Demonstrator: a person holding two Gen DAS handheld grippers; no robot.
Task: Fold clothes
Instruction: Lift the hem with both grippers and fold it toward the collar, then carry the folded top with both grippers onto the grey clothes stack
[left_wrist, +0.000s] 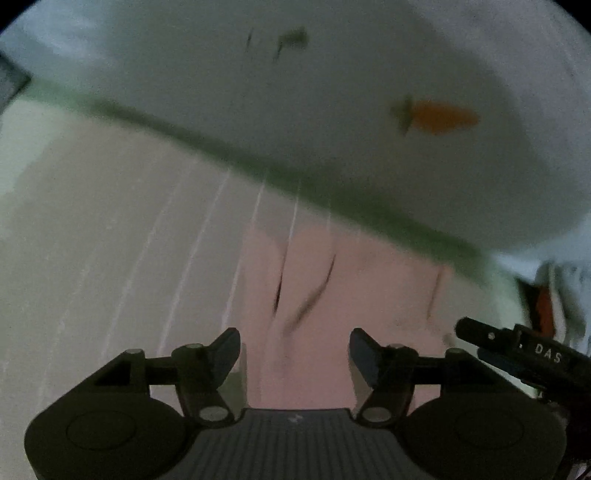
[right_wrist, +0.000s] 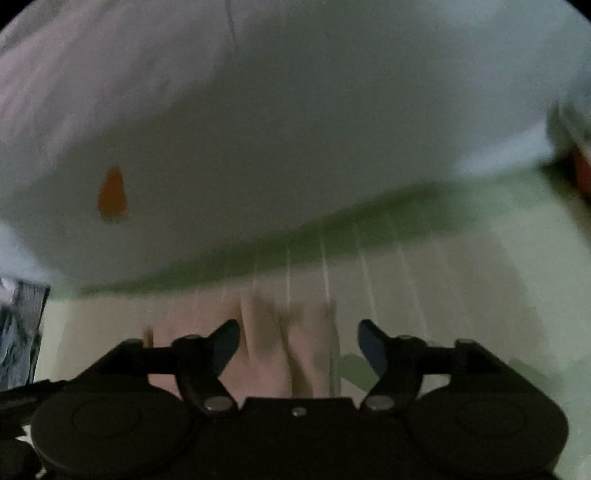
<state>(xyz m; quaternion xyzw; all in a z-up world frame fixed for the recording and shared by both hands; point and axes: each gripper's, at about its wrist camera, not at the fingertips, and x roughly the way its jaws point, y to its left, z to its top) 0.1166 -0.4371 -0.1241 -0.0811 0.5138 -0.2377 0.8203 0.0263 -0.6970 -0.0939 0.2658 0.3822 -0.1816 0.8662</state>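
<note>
A pink garment (left_wrist: 332, 295) lies creased on a pale striped sheet (left_wrist: 110, 240), right under my left gripper (left_wrist: 295, 350). That gripper is open, with nothing between its fingers. In the right wrist view the same pink garment (right_wrist: 266, 350) lies below my right gripper (right_wrist: 299, 347), which is open and empty too. The tip of my right gripper (left_wrist: 517, 354) shows at the left view's right edge, close beside my left one. Both views are blurred.
A large white cloth with an orange carrot print (left_wrist: 443, 118) (right_wrist: 112, 194) fills the far side beyond the garment, casting a green shadow along its edge. Something red and white (left_wrist: 546, 306) lies at the right. A grey-blue patterned thing (right_wrist: 18, 332) sits at the left edge.
</note>
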